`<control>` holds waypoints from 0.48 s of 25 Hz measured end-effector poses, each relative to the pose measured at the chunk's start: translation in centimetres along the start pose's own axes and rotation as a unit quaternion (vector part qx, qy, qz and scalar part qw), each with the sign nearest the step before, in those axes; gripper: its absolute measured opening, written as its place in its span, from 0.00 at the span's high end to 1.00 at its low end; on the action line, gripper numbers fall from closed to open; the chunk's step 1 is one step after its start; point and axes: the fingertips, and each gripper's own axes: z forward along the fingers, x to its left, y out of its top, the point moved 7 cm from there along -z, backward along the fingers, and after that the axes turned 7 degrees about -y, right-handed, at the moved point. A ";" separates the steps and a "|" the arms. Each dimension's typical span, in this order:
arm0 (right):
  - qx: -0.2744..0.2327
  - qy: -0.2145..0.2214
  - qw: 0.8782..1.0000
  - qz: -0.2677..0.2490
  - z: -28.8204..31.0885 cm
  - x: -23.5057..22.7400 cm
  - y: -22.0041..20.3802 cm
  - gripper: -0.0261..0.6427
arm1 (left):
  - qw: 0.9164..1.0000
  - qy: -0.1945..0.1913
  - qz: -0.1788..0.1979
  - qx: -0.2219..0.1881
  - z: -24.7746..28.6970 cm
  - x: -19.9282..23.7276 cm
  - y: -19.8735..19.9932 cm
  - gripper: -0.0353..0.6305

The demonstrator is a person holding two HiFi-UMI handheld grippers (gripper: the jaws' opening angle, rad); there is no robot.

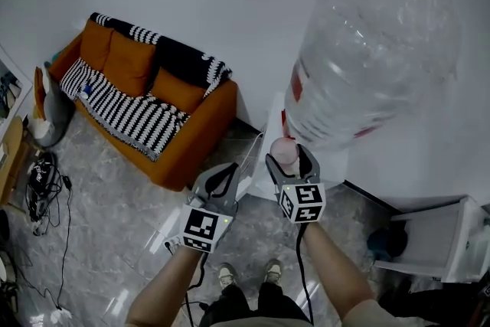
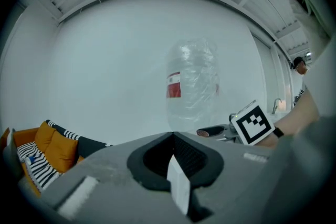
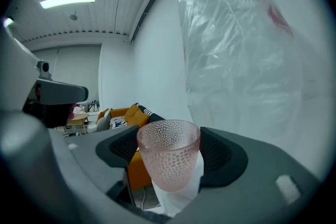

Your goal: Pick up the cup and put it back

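A pink dimpled glass cup (image 1: 285, 152) (image 3: 169, 157) stands upright between the jaws of my right gripper (image 1: 289, 158) (image 3: 170, 155), which is shut on its sides. The cup hangs just over the white water dispenser (image 1: 334, 166), right beside the big clear water bottle (image 1: 367, 50) (image 3: 236, 60) on top of it. My left gripper (image 1: 232, 168) (image 2: 172, 135) hovers a little to the left of the cup and nearer to me. Its jaws meet at the tips and hold nothing. In the left gripper view the right gripper's marker cube (image 2: 253, 123) shows at the right.
An orange sofa (image 1: 145, 99) (image 2: 47, 149) with a striped black and white throw stands against the wall to the left. A white cabinet (image 1: 436, 237) is at the lower right. Cables (image 1: 46, 188) lie on the grey marble floor at the far left.
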 end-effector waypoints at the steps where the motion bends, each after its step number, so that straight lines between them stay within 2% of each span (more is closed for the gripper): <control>1: 0.002 -0.006 1.000 0.006 0.2 -0.2 -0.3 0.41 | 1.000 -0.001 -0.002 0.002 0.1 0.1 -0.3 0.94; 12: -0.058 -0.029 0.997 0.040 1.4 -0.7 -0.7 0.41 | 0.999 0.000 -0.037 0.004 -1.1 -0.3 -1.5 0.94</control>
